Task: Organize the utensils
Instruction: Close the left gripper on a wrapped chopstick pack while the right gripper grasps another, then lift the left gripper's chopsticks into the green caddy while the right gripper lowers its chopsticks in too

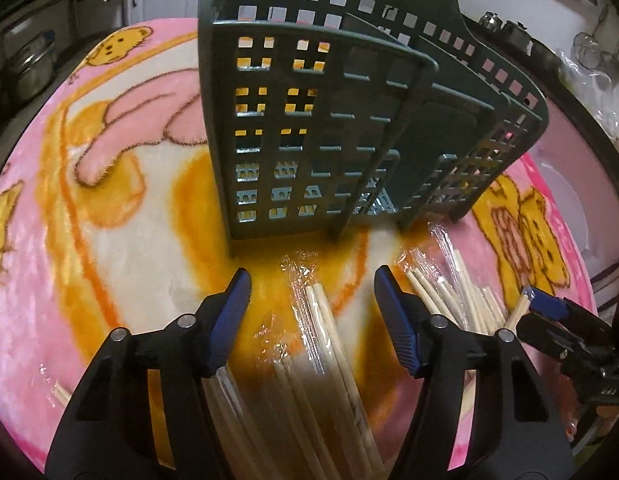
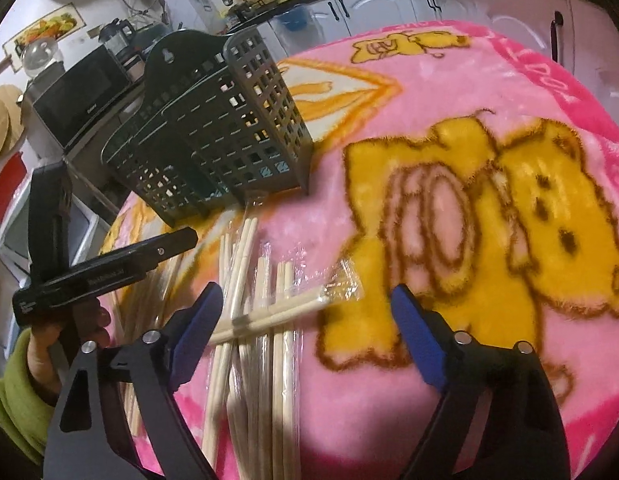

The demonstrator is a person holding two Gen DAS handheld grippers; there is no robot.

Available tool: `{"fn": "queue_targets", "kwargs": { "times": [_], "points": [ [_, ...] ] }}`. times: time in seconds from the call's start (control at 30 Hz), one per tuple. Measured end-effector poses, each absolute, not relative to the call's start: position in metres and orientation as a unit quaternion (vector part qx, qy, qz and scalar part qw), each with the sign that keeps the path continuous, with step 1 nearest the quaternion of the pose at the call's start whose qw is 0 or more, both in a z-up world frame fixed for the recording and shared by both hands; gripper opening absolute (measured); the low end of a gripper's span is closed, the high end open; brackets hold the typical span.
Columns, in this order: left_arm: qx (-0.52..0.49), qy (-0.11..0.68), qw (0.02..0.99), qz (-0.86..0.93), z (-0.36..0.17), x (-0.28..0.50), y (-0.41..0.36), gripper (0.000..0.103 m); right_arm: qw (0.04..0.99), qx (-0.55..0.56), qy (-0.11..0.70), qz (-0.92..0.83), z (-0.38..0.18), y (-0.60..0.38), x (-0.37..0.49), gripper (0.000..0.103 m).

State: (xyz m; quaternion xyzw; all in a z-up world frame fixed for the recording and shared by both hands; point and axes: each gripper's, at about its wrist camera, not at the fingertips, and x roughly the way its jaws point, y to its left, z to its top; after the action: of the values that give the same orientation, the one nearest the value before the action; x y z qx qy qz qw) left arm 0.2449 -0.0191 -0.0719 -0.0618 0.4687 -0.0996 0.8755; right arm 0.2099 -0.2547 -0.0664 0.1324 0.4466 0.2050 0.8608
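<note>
Left gripper (image 1: 311, 294): jaws apart, nothing held, poised over wrapped chopsticks (image 1: 325, 320) just in front of the caddy (image 1: 309, 120).
Right gripper (image 2: 307, 300): wider apart, empty, beside the caddy's front corner.
Progress: barely begun (caddy looks empty); all pairs left.
Chopsticks: pale wood, clear wrappers, loosely crossed.

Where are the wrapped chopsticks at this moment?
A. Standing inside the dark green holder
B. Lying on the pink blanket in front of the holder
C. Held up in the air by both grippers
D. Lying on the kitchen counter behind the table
B: the wrapped chopsticks lie flat on the pink blanket, in front of the perforated dark green holder, and neither gripper is clamped on them.
</note>
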Motion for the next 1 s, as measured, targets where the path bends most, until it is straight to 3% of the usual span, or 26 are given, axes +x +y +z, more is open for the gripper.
{"fn": "queue_targets", "kwargs": {
  "times": [0.27,0.37,0.43,0.47,0.73,1.0],
  "points": [
    [-0.057,0.466,0.880,-0.070,-0.073,0.249,-0.020,0.029,0.856,0.154,0.447,0.209,-0.066,-0.260,0.215,0.050],
    [-0.057,0.464,0.881,-0.065,-0.071,0.249,-0.014,0.024,0.856,0.158,0.446,0.211,-0.066,-0.261,0.214,0.035],
    [-0.057,0.463,0.882,-0.063,-0.070,0.249,-0.011,0.020,0.859,0.161,0.438,0.210,-0.063,-0.263,0.212,0.016],
    [-0.056,0.463,0.883,-0.062,-0.070,0.248,-0.010,0.018,0.861,0.161,0.435,0.209,-0.061,-0.264,0.211,0.013],
    [-0.050,0.459,0.884,-0.067,-0.067,0.247,-0.019,0.006,0.879,0.156,0.395,0.217,-0.037,-0.267,0.202,0.007],
    [-0.061,0.435,0.894,-0.085,-0.046,0.236,-0.020,0.004,0.892,0.136,0.361,0.236,-0.010,-0.259,0.199,0.005]
  ]
}}
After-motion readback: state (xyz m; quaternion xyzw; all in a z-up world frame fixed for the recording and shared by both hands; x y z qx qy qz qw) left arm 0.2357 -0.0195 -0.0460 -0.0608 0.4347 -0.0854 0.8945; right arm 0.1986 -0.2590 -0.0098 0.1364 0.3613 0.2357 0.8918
